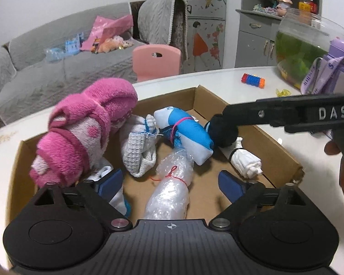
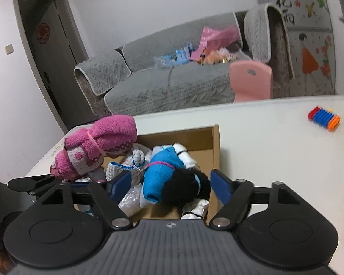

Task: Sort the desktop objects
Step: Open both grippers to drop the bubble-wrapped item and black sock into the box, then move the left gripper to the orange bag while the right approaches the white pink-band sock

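A cardboard box on the white table holds rolled bundles: a pink fluffy roll at its left, a grey-white knit roll, a blue-and-white roll, a bubble-wrap roll, a black roll and a white roll. My left gripper is open over the bubble-wrap roll. My right gripper is open above the box, its pads either side of the black roll and blue roll. The right gripper also shows from the side in the left wrist view.
A multicoloured toy roller and yellow bits lie on the table behind the box. A fishbowl and a purple bottle stand at the far right. A pink chair and a grey sofa are beyond the table.
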